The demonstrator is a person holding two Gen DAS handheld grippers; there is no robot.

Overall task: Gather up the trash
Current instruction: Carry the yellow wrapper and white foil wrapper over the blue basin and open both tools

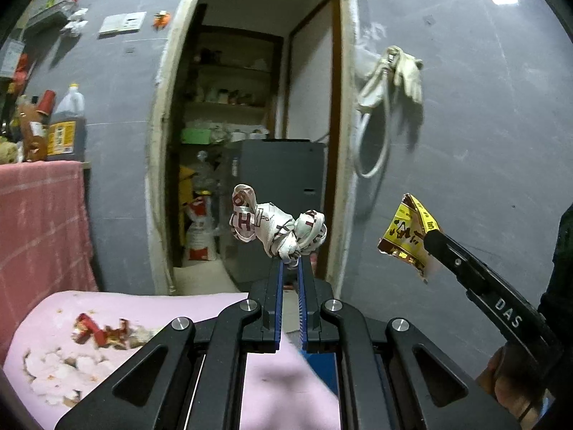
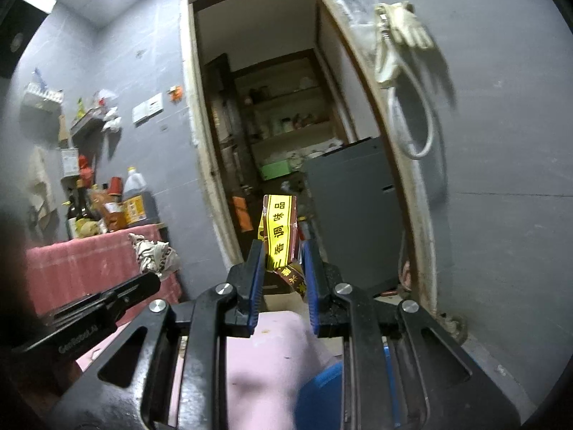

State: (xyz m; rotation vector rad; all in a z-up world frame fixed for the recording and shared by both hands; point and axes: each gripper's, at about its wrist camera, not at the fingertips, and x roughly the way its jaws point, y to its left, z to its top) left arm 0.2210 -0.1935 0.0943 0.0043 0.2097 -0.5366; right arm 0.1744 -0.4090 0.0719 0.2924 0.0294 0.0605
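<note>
A crumpled white wrapper with red print (image 1: 277, 231) hangs in the air in front of a doorway, and my left gripper (image 1: 290, 263) is shut on its lower end. My right gripper (image 2: 283, 251) is shut on a yellow and brown seasoning packet (image 2: 279, 231), held upright. In the left wrist view that packet (image 1: 408, 238) shows at the right, at the tip of the right gripper (image 1: 435, 240). The right wrist view shows the white wrapper (image 2: 154, 254) at the left, past the left gripper's fingers (image 2: 143, 283). Red wrapper scraps and crumbs (image 1: 100, 333) lie on the pink surface (image 1: 172, 304) below.
An open doorway (image 1: 250, 125) leads to a storeroom with shelves and a grey cabinet (image 1: 283, 186). A table with a red cloth (image 1: 39, 215) bears bottles (image 1: 68, 125) at the left. A hose and gloves (image 1: 390, 82) hang on the grey wall. A blue object (image 2: 322, 390) sits low beside the pink surface.
</note>
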